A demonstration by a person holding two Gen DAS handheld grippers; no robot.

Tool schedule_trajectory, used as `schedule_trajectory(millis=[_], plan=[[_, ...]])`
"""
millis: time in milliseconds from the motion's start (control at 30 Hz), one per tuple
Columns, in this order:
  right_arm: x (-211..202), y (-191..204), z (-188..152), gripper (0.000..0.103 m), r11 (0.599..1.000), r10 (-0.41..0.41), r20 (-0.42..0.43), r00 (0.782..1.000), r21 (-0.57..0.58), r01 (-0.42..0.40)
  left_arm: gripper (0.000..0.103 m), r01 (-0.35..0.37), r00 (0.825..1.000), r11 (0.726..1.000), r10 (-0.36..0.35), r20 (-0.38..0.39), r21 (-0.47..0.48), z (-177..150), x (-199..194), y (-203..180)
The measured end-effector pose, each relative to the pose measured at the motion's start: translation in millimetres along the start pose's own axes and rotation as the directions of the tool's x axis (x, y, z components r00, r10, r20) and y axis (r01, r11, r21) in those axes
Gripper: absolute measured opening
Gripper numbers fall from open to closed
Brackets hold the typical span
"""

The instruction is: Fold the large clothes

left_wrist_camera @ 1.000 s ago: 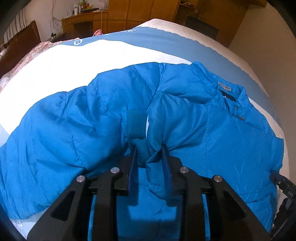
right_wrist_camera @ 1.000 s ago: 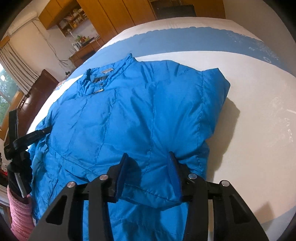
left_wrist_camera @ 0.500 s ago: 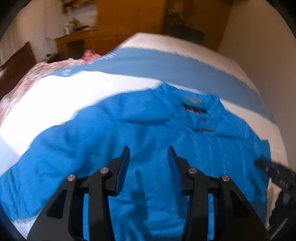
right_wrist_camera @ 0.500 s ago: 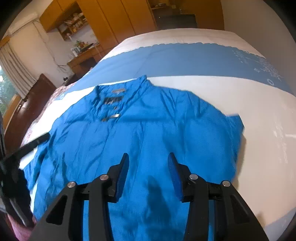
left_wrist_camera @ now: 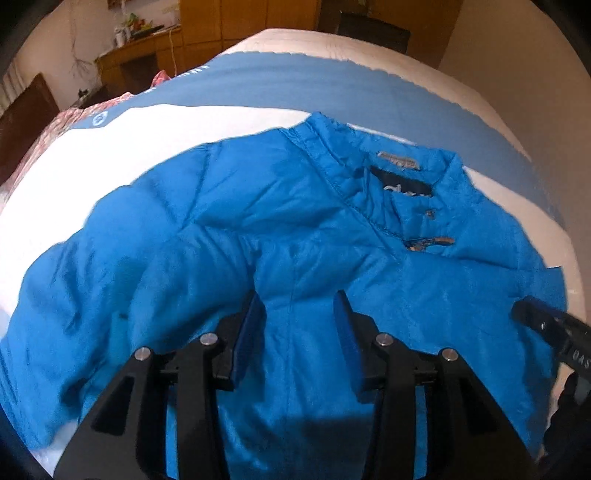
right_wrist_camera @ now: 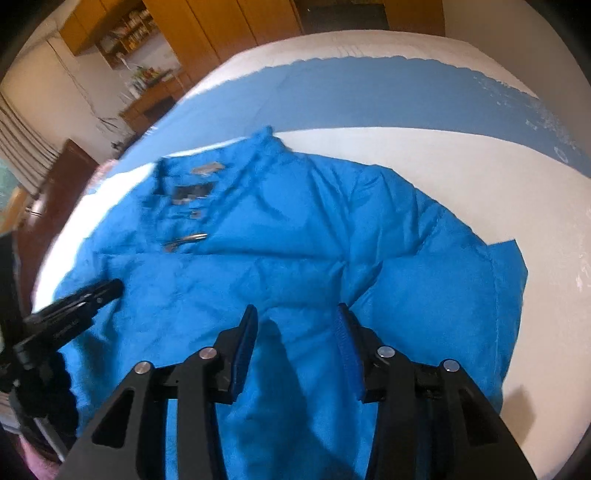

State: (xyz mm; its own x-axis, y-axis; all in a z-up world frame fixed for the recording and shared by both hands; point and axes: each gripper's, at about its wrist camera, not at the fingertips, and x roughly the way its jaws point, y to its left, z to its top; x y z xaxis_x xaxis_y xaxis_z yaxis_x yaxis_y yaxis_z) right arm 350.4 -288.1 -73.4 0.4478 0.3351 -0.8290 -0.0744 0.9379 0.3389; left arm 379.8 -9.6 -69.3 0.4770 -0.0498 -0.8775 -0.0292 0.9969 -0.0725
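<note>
A bright blue puffer jacket (left_wrist_camera: 288, 236) lies front up on the bed, collar and label at the far end; it also shows in the right wrist view (right_wrist_camera: 303, 251). Both sleeves are folded in over the body. My left gripper (left_wrist_camera: 297, 317) is open and empty, hovering just above the jacket's lower middle. My right gripper (right_wrist_camera: 295, 325) is open and empty above the jacket's right half. Each gripper appears at the edge of the other's view: the right gripper in the left wrist view (left_wrist_camera: 550, 332), the left gripper in the right wrist view (right_wrist_camera: 74, 302).
The bed (right_wrist_camera: 480, 177) has a white cover with a broad blue band (right_wrist_camera: 369, 96) beyond the collar. Wooden wardrobes (right_wrist_camera: 229, 22) and a cluttered desk (left_wrist_camera: 136, 55) stand behind. A dark headboard (left_wrist_camera: 22, 114) is at the left.
My left gripper let go of the sleeve cuff and opened. My right gripper released the jacket's edge. Both lifted and pulled back toward the hem.
</note>
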Motion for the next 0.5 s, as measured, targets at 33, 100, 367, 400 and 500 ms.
schedule_trajectory(millis=[33, 100, 367, 400, 500], plan=[[-5.9, 3.5, -4.2, 0.044, 1.000, 0.014, 0.004, 1.000, -0.012, -0.014, 0.043, -0.018, 1.000, 1.000, 0.018, 0.009, 0.009, -2.7, -5.5, -1.5], [-20.5, 10.8, -19.3, 0.044, 0.999, 0.011, 0.010, 1.000, -0.044, -0.010, 0.044, -0.018, 0.999, 0.999, 0.017, 0.039, 0.038, -16.2, -24.2, -6.7], [-13.9, 19.5, -54.9, 0.043, 0.997, -0.003, -0.044, 0.999, -0.079, 0.000, 0.045, -0.003, 1.000, 0.996, 0.003, -0.008, 0.091, -41.5, -10.3, -19.0], [-8.5, 19.1, -55.2, 0.043, 0.997, -0.001, -0.049, 0.999, -0.076, -0.003, 0.046, -0.001, 1.000, 0.995, 0.002, -0.016, 0.099, -42.6, -3.5, -19.1], [0.5, 15.5, -60.2, 0.043, 0.997, 0.008, -0.041, 0.999, -0.077, -0.011, 0.046, 0.010, 1.000, 0.994, -0.010, -0.008, 0.110, -44.4, 1.7, -18.2]])
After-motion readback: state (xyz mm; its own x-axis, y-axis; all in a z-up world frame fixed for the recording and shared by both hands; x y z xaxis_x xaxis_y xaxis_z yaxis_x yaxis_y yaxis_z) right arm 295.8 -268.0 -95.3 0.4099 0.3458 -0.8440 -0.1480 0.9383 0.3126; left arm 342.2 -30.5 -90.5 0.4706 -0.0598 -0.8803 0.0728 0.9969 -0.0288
